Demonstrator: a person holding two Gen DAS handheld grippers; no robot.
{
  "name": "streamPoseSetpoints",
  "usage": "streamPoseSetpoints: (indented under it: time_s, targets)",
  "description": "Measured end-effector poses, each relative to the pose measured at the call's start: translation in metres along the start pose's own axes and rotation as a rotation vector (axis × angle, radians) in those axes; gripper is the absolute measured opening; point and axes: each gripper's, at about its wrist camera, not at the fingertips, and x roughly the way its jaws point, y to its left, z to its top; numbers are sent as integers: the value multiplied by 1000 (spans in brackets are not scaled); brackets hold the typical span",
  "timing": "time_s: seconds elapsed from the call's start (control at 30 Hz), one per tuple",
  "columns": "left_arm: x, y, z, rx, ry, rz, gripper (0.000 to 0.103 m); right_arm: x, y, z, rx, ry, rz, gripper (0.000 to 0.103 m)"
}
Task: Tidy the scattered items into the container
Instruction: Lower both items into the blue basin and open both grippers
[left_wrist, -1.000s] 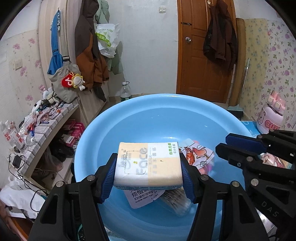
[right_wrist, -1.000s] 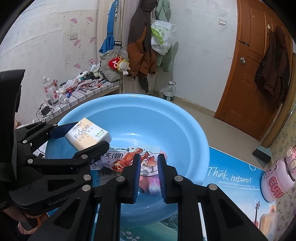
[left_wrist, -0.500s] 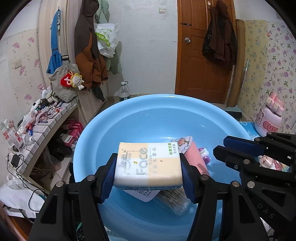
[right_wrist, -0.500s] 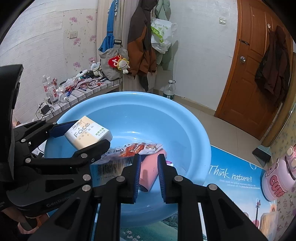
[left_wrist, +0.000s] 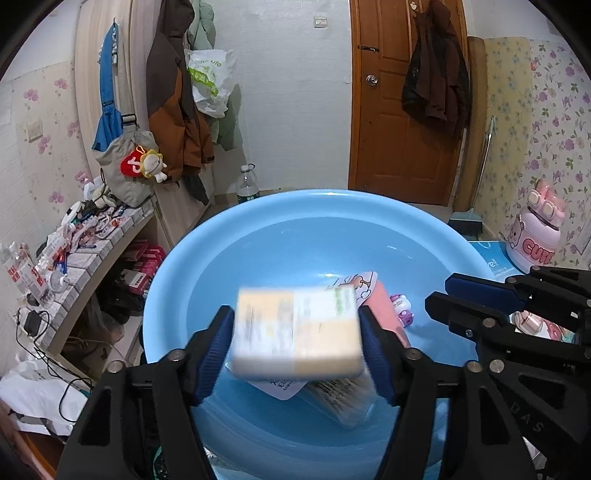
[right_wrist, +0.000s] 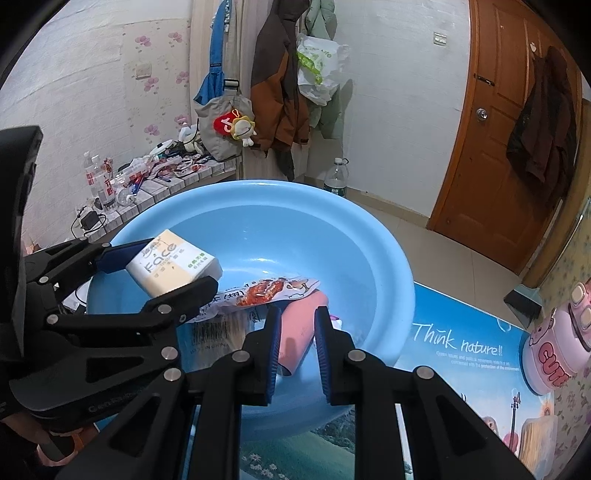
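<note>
We are opening our left fingers (left_wrist: 295, 354), and the tissue pack (left_wrist: 297, 332) looks blurry, maybe dropping into the blue basin (left_wrist: 369, 206). Our right fingers (right_wrist: 295, 349) are nearly closed, empty.

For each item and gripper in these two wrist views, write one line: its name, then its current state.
tissue pack: blurred between opened jaws, released over the basin
left gripper: jaws just opened
right gripper: narrow gap, empty
blue basin: upright, partly filled
snack packet: lying in basin
pink bottle: lying in basin
door: closed
</note>
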Motion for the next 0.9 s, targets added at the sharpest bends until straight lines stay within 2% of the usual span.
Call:
streamPoseSetpoints:
  time_s: [0.17,0.2,0.27,0.37,0.43,0.53,0.6,0.77,0.9]
  targets:
    - [-6,-4,2,14,-22,2,69,-6,-7,-1,15,-6,-13,20]
    - [-7,-5,2,15,-23,8,69,-7,-7,-1,15,-7,-19,23]
    - [-8,-4,1,8,-21,8,69,-10,-9,-2,21,-12,-45,34]
    - [-9,-3,1,1,-18,18,69,-17,-14,-4,37,-34,-74,55]
    - [-10,-3,1,-2,-19,19,69,-22,-17,-4,43,-46,-107,76]
    - [-13,-3,2,3,-24,21,69,-29,-23,-6,64,-69,-138,89]
    - [-14,-4,3,6,-25,24,70,-32,-25,-6,68,-73,-143,91]
    - [-18,-1,4,-15,-30,35,86,-35,-28,-7,72,-65,-139,91]
    - [-24,-1,6,-15,-41,52,93,-40,-28,-9,51,-78,-172,99]
